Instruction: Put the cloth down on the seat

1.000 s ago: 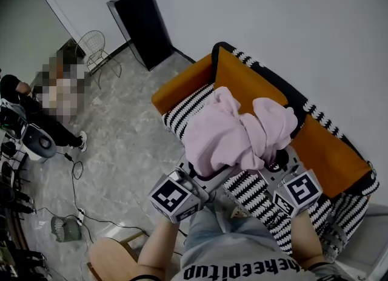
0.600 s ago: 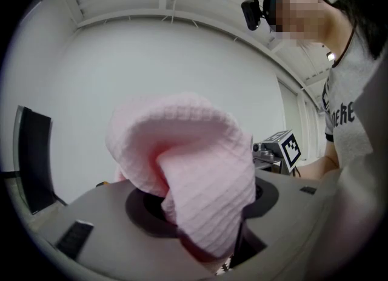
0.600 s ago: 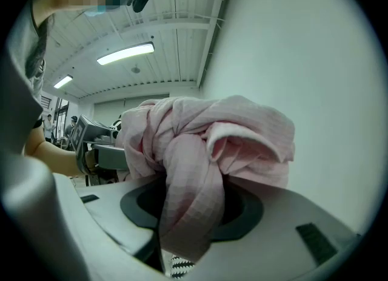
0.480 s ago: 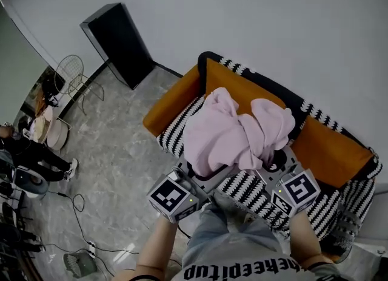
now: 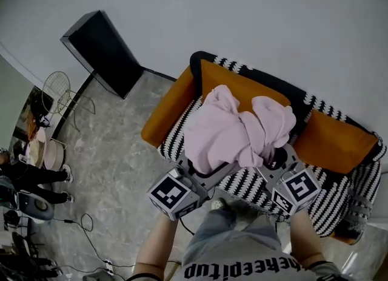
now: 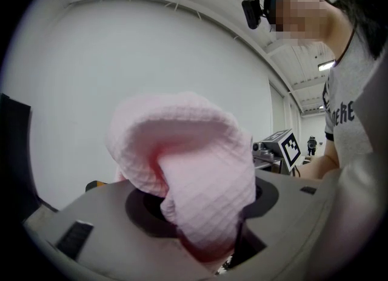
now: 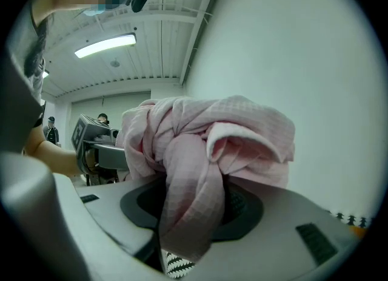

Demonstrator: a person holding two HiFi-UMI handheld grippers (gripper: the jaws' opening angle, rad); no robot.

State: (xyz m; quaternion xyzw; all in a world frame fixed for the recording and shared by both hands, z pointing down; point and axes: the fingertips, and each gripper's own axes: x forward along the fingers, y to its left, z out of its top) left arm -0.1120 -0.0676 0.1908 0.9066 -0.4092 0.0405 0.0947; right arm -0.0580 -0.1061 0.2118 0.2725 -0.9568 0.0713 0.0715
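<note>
The pink cloth (image 5: 236, 131) hangs bunched in the air, carried by both claws at once. The left claw (image 5: 193, 170) pinches its lower edge at about 7 o'clock of the bundle and the right claw (image 5: 276, 155) pinches it at about 5 o'clock. In the left gripper view a thick fold of waffle fabric drops straight into the gap between the jaws, which are clamped on it. The right gripper view shows the same: a twisted hank is wedged between jaws that stand fairly far apart only because the wad is so thick. From either claw the bulk of the cloth lies at 12 o'clock, mounded up and away from the person. Its long axis runs 9 to 3, from one claw to the other and roughly along the orange backrest (image 5: 242, 88). The striped seat (image 5: 177, 129) shows at 9 o'clock of the bundle and again under the claws, so the cloth seems to be over the seat already, not beside it, though how high it hangs I cannot tell. Neither hand is clearly nearer, as both sit at the front edge. Judging by this, the next move is a short drop with both claws together, then letting go. The main risk is the hanks snagging in the jaws.
</note>
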